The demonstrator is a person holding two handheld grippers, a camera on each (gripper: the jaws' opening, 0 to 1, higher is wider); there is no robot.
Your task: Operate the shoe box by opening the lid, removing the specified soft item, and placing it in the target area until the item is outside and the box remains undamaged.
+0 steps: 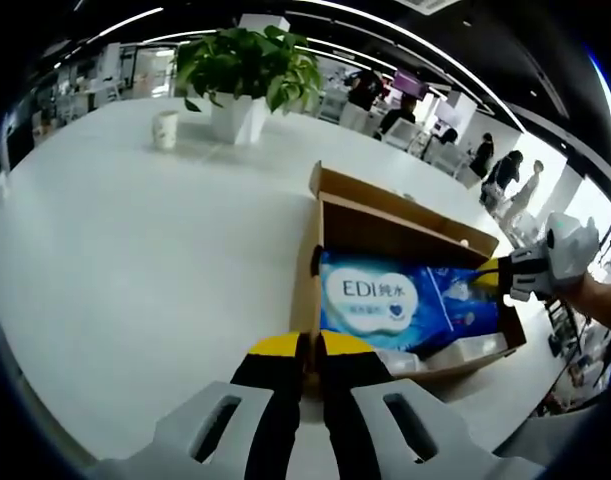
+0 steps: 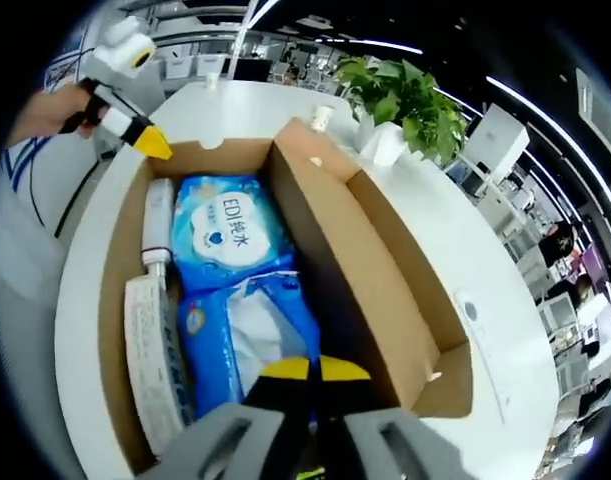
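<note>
While the shoe box [image 2: 385,250] sits open on the white worktop [image 1: 135,250], I see the blue wipes pack [image 2: 225,235] lying inside, its long axis along the box. My right tool [image 2: 315,368], jaws pressed together and empty, hovers over the pack's near end, nearer than my left tool [image 1: 310,345], likewise clenched at the box's end wall. A potted plant [image 1: 247,75] stands beyond, in an office.

left gripper [image 1: 310,348] closed, right gripper [image 2: 315,368] closed (tips together)
</note>
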